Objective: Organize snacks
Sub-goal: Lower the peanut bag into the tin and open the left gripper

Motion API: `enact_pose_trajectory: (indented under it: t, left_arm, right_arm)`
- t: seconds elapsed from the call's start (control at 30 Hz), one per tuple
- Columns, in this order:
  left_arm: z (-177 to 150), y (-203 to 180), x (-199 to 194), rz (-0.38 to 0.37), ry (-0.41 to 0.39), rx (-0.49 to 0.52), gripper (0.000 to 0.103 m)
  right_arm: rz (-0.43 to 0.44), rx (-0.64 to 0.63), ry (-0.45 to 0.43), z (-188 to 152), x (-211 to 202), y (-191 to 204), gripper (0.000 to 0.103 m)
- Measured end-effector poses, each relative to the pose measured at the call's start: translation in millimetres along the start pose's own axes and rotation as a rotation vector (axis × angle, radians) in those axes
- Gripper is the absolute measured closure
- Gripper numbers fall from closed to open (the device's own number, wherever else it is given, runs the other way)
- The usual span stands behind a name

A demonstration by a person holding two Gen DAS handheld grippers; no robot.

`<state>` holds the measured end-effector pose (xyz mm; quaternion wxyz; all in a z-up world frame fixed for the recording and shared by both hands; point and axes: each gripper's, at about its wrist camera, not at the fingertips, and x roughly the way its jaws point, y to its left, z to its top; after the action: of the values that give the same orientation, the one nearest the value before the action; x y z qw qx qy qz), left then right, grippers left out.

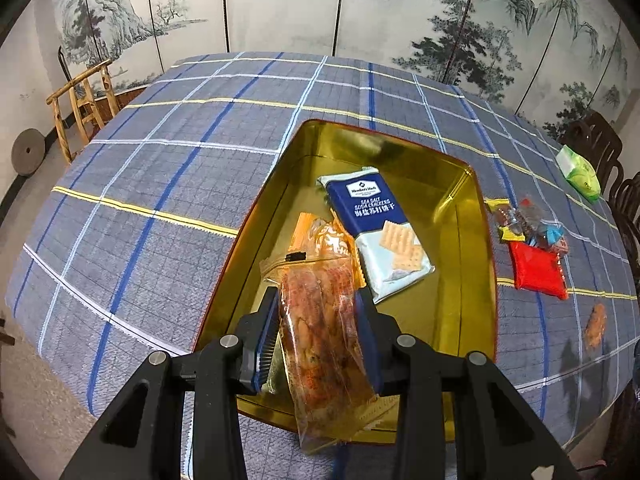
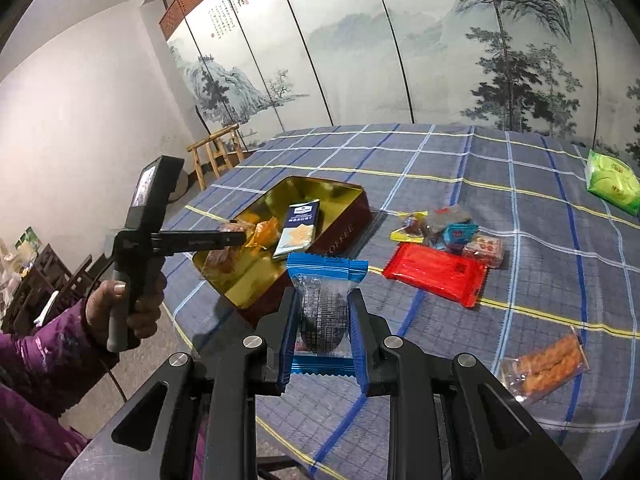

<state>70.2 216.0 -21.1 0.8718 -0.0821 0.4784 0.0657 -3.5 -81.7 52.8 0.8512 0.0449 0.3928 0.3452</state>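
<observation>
Over the tin [image 1: 476, 216] | left tool [image 1: 316, 320] pinching orange snack bag [image 1: 320, 328] | right tool [image 2: 324, 324] pinching blue packet [image 2: 326, 280], print blurred

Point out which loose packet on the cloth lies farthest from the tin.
The green packet, alone near the table's far right edge. The red packet, the small wrapped sweets and the clear fried-snack packet all lie nearer the tin.

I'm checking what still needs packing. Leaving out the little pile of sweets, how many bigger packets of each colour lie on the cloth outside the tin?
Red packet: 1
Green pack: 1
Clear packet of orange sticks: 1
Total: 3
The pile of small sweets is too jumbled to count.
</observation>
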Motion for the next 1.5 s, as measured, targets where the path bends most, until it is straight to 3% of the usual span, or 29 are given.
enact_pose_trajectory:
  t: [0.77,0.9,1.13,1.37,1.5]
  left_arm:
    - [-4,15,3,-0.017,-0.007,-0.006,0.069]
    - [-6,19,-2,-0.004,-0.017,-0.013,0.058]
    - [-12,23,-13,-0.017,-0.026,-0.024,0.055]
    - [-19,24,-24,0.022,-0.052,-0.015,0.032]
    - [-19,25,-28,0.041,-0.073,0.000,0.027]
  right_arm:
    - [0.033,-0.033,0.039,22,34,32,0.078]
    - [0.038,-0.048,0.048,28,44,38,0.078]
    - [0.049,-0.058,0.070,49,78,40,0.078]
    - [0.063,-0.057,0.097,79,125,38,0.078]
    - [0.040,-0.074,0.130,95,161,37,0.078]
